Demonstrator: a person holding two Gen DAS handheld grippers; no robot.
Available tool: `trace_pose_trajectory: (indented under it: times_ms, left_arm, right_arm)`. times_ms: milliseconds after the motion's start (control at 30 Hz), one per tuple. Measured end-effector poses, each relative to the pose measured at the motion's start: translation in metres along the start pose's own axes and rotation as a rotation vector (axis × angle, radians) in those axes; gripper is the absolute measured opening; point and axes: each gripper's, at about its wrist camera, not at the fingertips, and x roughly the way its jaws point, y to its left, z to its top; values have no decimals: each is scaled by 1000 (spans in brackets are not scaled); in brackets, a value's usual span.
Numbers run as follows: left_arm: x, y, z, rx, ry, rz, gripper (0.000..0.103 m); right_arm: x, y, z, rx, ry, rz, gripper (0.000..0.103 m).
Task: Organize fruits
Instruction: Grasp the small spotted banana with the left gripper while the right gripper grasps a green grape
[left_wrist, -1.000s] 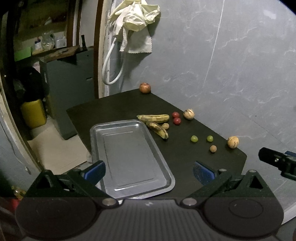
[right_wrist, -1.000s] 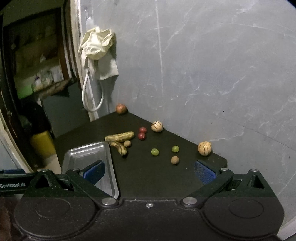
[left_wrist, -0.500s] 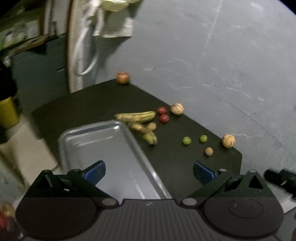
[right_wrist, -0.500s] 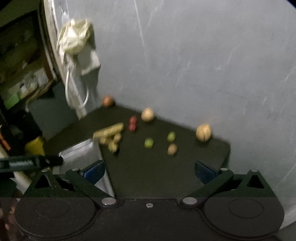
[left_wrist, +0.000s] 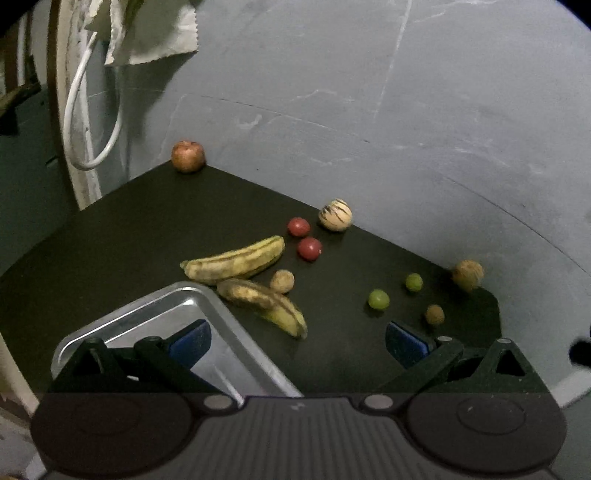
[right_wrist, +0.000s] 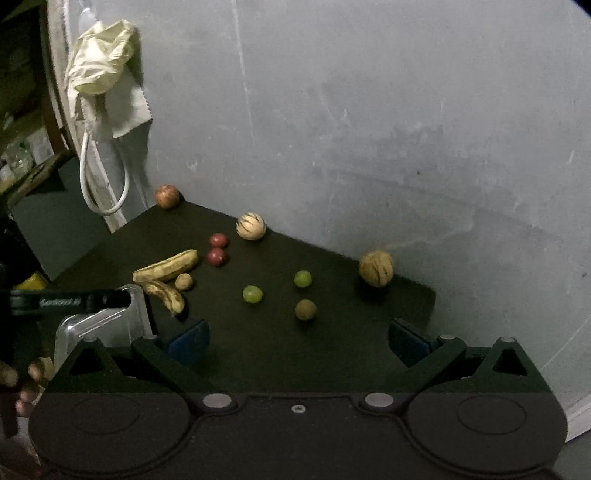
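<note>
Fruit lies scattered on a black table (left_wrist: 122, 236). Two spotted bananas (left_wrist: 236, 260) (right_wrist: 166, 269) lie beside the far corner of a metal tray (left_wrist: 147, 314) (right_wrist: 96, 321). Past them sit two red fruits (left_wrist: 304, 238) (right_wrist: 218, 249), a striped melon (left_wrist: 335, 215) (right_wrist: 251, 226), two green fruits (left_wrist: 378, 299) (right_wrist: 253, 294), small brown fruits (left_wrist: 434, 314) (right_wrist: 306, 309), a second striped melon (right_wrist: 376, 268) and an apple (left_wrist: 187, 156) (right_wrist: 167, 196). My left gripper (left_wrist: 297, 338) is open, over the tray's corner. My right gripper (right_wrist: 298, 341) is open above the table's near side.
A grey wall (right_wrist: 369, 129) closes off the table's far edges. A cream cloth (right_wrist: 99, 70) and a white hose loop (right_wrist: 107, 177) hang at the left. The left tool's body (right_wrist: 66, 301) and a hand (right_wrist: 22, 380) show at the right view's left edge.
Both grippers moved forward and toward the fruit; the fruit looks nearer. The tray now sits under the left gripper's left finger. Both stayed open.
</note>
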Motion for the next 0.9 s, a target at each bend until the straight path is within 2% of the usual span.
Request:
trace_pose_trajectory:
  times_ms: [67,233,433,567,667,900]
  left_arm:
    - [14,-9,2,-20,-2,41,102]
    - [54,-23,5,-122,22,124,90]
    - [100,-23,3,-239,59,257,74]
    - [121,-19,4,-298,84,323,68]
    - [130,-15,4,-322,93,359,66]
    - [140,-8,6,-345,91,396,62]
  right_arm:
    - [5,-9,-2,4,5,14,102]
    - [42,-14,10,-95,47,84,102]
    - [90,-26,19,-173,97,202,102]
    - [116,-26,20,-201,137,265,102]
    - [131,-20,20,-243,147,310,98]
    - [169,6,27,-435,100,383,87]
